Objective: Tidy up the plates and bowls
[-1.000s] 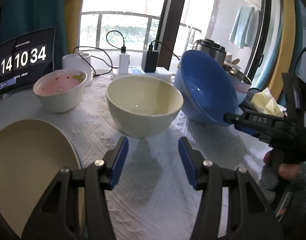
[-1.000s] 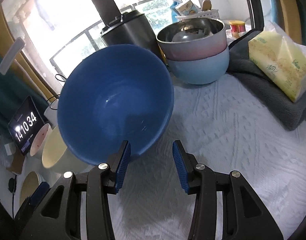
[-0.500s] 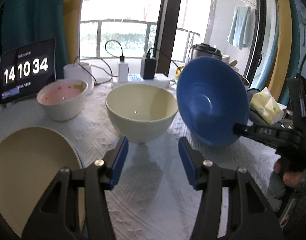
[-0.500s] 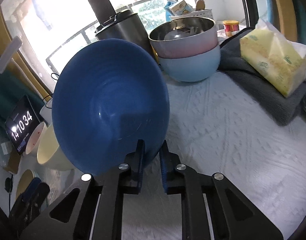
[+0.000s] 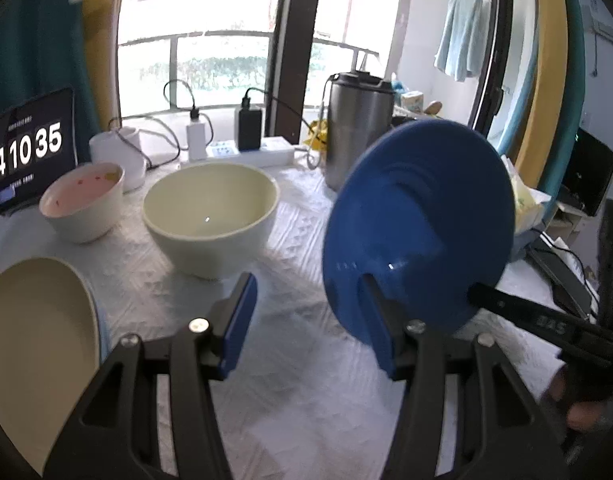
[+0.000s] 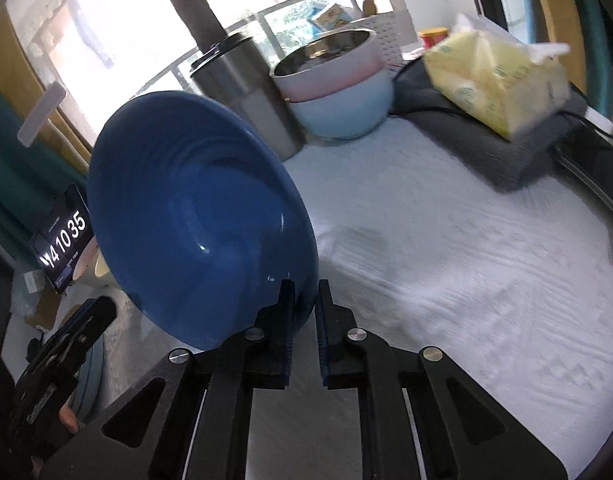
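1. My right gripper [image 6: 304, 312] has its fingers pinched on the near rim of the blue bowl [image 6: 194, 216], one finger inside the bowl, one outside. The bowl is lifted off the table [image 6: 446, 264] and tipped nearly on edge, its hollow facing left.
2. From the left wrist camera I see the same blue bowl [image 5: 418, 224] from its outer side, hanging to the right of the cream bowl [image 5: 210, 216] and apart from it. The right gripper [image 5: 478, 294] reaches in from the lower right and meets the bowl at its lower edge.
3. My left gripper [image 5: 310, 320] has its fingers spread wide with nothing between them. It hovers low over the white cloth, just short of the cream bowl.
4. The cream bowl stands upright on the table, near centre. Left of it and a little further back stands a smaller bowl with a pink inside [image 5: 84, 200], also upright.
5. A cream plate [image 5: 34, 344] lies at the lower left edge of the left view, partly cut off by the frame.
6. At the back, right view: a steel canister [image 6: 246, 92], then a pink bowl nested in a pale blue bowl [image 6: 342, 104], both upright. A yellow tissue pack [image 6: 494, 76] rests on a dark folded cloth at the far right.
7. A clock display [image 5: 24, 152] reading 14 10 35 stands at the left rear.
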{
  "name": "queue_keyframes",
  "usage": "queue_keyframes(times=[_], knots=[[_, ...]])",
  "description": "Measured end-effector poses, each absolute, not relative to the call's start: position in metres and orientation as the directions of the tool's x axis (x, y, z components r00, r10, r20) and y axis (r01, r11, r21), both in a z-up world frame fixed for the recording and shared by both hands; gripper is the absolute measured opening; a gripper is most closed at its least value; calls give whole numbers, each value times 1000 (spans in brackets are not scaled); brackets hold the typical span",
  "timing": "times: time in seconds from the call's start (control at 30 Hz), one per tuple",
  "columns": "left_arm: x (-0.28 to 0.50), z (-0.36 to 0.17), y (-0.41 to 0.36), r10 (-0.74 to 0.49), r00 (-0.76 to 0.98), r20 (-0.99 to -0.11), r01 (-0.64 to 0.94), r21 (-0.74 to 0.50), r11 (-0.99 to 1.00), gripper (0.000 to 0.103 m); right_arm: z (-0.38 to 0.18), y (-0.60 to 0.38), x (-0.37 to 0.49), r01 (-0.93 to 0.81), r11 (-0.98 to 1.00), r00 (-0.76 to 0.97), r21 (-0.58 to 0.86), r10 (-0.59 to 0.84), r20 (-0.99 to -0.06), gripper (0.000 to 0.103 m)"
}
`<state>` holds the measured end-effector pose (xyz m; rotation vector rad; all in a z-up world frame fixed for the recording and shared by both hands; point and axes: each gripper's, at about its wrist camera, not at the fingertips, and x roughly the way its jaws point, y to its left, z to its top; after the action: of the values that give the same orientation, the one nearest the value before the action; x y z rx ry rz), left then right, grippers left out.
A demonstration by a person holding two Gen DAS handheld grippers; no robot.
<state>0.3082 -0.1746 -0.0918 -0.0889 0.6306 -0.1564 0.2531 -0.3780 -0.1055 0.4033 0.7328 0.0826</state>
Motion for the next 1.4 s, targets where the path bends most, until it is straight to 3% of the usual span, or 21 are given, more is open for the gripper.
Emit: queue_keyframes(times=[0.2, 0.43, 0.5, 0.57, 0.63, 0.77, 0.9, 0.93, 0.97, 1.03, 1.4], knots=[[325, -100, -205, -216, 758, -615, 173, -130, 976, 54, -102, -401, 244, 67, 899, 774, 434, 228, -591, 10], [340, -107, -209, -170, 758, -630, 118, -124, 985, 48, -99, -400, 248, 43, 883, 787, 467, 258, -560, 11], [342, -108, -209, -159, 759, -631, 108, -119, 987, 43, -95, -400, 250, 30, 880, 797, 475, 265, -542, 19], [343, -110, -207, -160, 754, -637, 104, -124, 987, 41, -91, -400, 255, 26, 871, 803, 490, 274, -529, 45], [343, -111, -207, -165, 756, -633, 108, -128, 986, 39, -89, -400, 260, 23, 861, 807, 509, 284, -518, 50], [347, -112, -204, -192, 750, -633, 124, -150, 981, 35, -78, -390, 270, 15, 874, 822, 486, 266, -504, 50], [343, -109, -206, -229, 752, -618, 162, -162, 973, 34, -85, -377, 289, 27, 897, 794, 441, 249, -555, 50], [342, -108, -208, -235, 754, -614, 171, -162, 972, 34, -89, -374, 292, 33, 900, 782, 435, 248, -573, 44], [340, -107, -209, -246, 755, -608, 185, -161, 969, 33, -92, -372, 295, 30, 901, 772, 432, 254, -583, 26], [337, -105, -211, -247, 761, -599, 195, -152, 969, 33, -96, -365, 295, 34, 912, 765, 410, 240, -598, 19], [317, -92, -196, -267, 765, -586, 205, -172, 963, 33, -89, -350, 277, 40, 920, 761, 389, 224, -608, 19]])
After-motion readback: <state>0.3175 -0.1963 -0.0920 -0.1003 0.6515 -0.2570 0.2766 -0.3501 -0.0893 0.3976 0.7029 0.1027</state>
